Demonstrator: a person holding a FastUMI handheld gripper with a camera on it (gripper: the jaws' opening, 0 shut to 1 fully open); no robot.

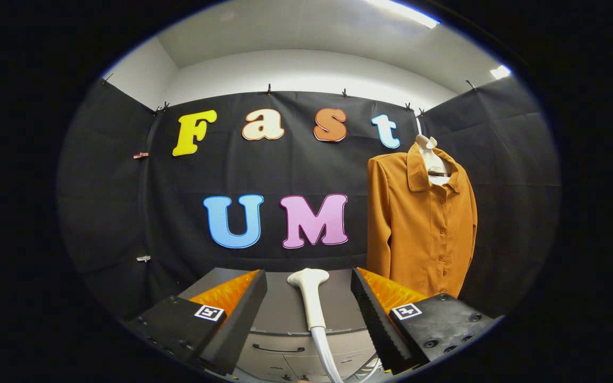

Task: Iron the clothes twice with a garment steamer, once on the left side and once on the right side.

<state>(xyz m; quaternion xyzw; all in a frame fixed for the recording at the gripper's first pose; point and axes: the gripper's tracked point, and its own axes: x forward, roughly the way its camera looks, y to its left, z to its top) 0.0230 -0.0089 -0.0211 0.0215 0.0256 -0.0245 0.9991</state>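
A white garment steamer head point(309, 298) lies on a grey cabinet top point(280, 311), its handle running toward me and its hose trailing off below. My gripper point(309, 306) is open, with one finger on each side of the steamer and neither touching it. An orange-brown button shirt point(418, 229) hangs on a white hanger point(431, 154) against the booth wall, beyond my right finger and to the right of the steamer.
The grey cabinet has a drawer with a dark handle point(279, 349) on its front, below the steamer. Black cloth walls close the booth behind and on both sides.
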